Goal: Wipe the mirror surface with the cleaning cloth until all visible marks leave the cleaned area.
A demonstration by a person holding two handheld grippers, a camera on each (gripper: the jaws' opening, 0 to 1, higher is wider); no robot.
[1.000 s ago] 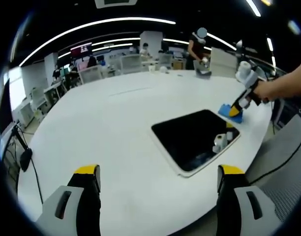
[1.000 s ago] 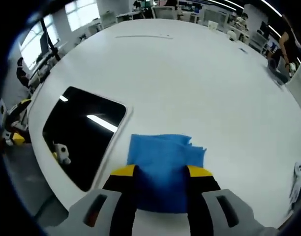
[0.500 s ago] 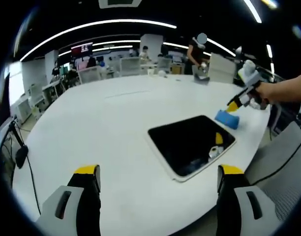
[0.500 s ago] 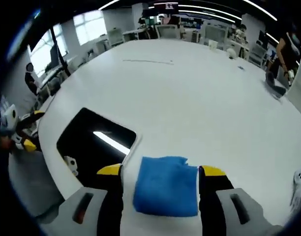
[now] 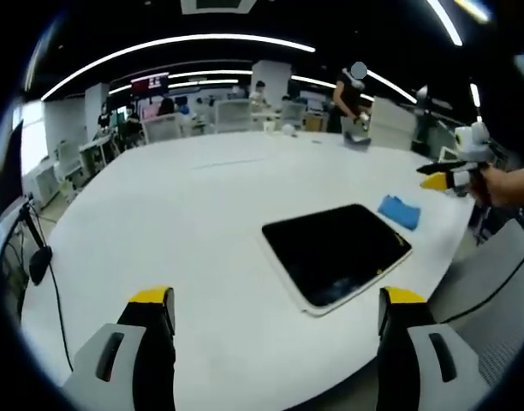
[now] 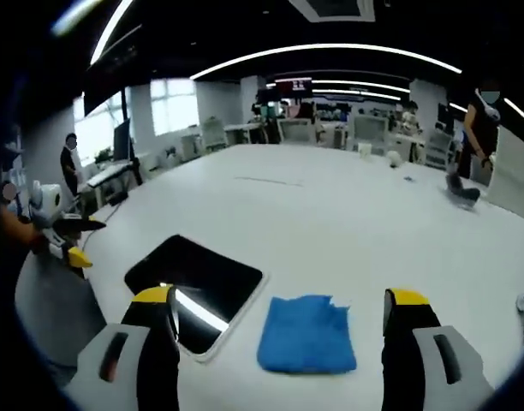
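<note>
The folded blue cleaning cloth (image 6: pixel 306 345), lying flat just beside the dark rectangular white-framed mirror (image 6: pixel 196 286) on the round white tabletop (image 6: pixel 330 214), looks soft and light (best pinched at a raised edge), between the right tool (image 6: pixel 279 338)'s wide jaws, the left tool (image 5: pixel 275 338) likewise wide, holding nothing.

Can't make out any marks on the mirror (image 5: pixel 335 251) from here, too dark and small. Worktop (image 6: pixel 348 214) near edge cut off below my jaws in right gripper view. Bkgd people blurred.

mirror (image 5: pixel 337 251): dark, flat on table | blue cloth (image 6: pixel 306 346): folded, just beside mirror
</note>
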